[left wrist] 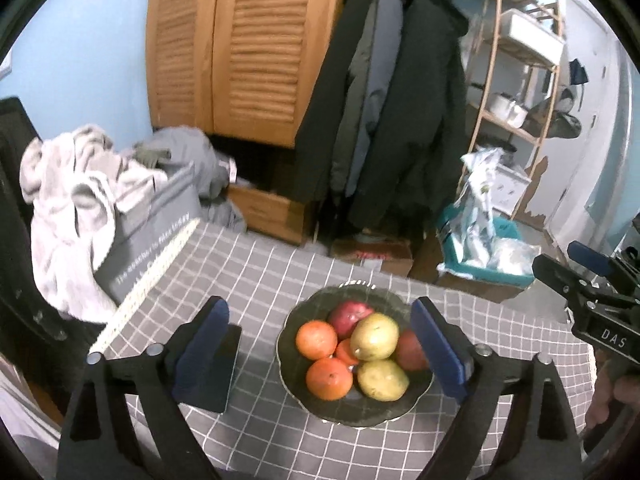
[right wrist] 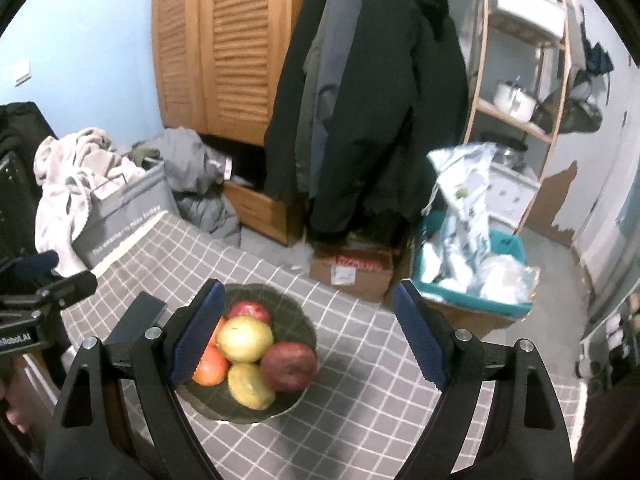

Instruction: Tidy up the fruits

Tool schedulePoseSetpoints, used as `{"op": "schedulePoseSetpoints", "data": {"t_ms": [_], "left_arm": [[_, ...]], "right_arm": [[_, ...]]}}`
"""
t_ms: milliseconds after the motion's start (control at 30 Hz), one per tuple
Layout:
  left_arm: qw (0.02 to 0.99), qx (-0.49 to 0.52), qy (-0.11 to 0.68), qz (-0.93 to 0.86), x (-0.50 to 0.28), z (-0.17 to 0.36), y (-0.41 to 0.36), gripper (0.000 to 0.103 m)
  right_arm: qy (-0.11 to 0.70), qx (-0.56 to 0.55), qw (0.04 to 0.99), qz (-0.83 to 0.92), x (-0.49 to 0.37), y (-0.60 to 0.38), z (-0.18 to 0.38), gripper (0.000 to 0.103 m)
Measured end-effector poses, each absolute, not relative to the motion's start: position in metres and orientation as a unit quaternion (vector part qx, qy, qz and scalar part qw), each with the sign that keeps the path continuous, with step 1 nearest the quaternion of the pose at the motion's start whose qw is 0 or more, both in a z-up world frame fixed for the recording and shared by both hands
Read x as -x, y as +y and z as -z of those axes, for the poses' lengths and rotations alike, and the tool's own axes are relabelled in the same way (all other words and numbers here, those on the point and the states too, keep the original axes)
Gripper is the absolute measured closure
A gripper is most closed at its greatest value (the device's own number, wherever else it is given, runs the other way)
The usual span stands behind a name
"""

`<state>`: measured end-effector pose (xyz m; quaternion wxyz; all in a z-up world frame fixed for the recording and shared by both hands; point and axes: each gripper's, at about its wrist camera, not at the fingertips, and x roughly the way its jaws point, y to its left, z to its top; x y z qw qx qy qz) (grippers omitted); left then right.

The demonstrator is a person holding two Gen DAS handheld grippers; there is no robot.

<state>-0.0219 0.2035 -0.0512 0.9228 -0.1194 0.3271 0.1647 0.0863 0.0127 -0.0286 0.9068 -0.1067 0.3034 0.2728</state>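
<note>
- The dark bowl (left wrist: 352, 412) stands on the counter (left wrist: 256, 280), which is covered by a grey cloth with a white grid; the bowl serves as landmark for everything below.
- Inside the bowl lie three oranges, two yellow-green pears and two red apples, heaped and touching one another.
- One orange (left wrist: 316, 339) sits at the bowl's left side, a second orange (left wrist: 329, 378) at its near-left, and a third orange (left wrist: 346, 352) peeks out in the middle between them.
- The upper pear (left wrist: 375, 336) rests on top of the heap at the bowl's centre; the lower pear (left wrist: 382, 380) lies at the near edge.
- A red apple (left wrist: 350, 314) sits at the bowl's far side; the other apple (right wrist: 289, 366) is at its right side.
- The left hand-held gripper (left wrist: 320, 360) hovers above the bowl with its jaws spread wide, empty, the fruit showing between its blue pads.
- The right hand-held gripper (right wrist: 308, 340) is likewise wide open and empty, hanging above the bowl's right side; its left pad overlaps the bowl's left part in its own view.
- Left of the bowl, beside the counter edge, stands a grey laundry bin (right wrist: 128, 216) draped with pale clothes.
- Beyond the bowl, dark coats (left wrist: 392, 100) hang beside a louvred wooden wardrobe (left wrist: 240, 48).
</note>
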Motion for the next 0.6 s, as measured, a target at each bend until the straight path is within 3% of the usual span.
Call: {"op": "schedulePoseSetpoints", "data": {"t_ms": [133, 600], "left_arm": [[0.933, 0.102, 0.304, -0.161, 0.028, 0.031, 0.190, 0.001], [0.954, 0.078, 0.251, -0.146, 0.039, -0.006, 0.161, 0.001]], "right_arm": [[0.281, 0.090, 0.916, -0.271, -0.076, -0.005, 0.011, 0.018], [0.237, 0.053, 0.935, -0.258, -0.048, -0.052, -0.022, 0.018]]}}
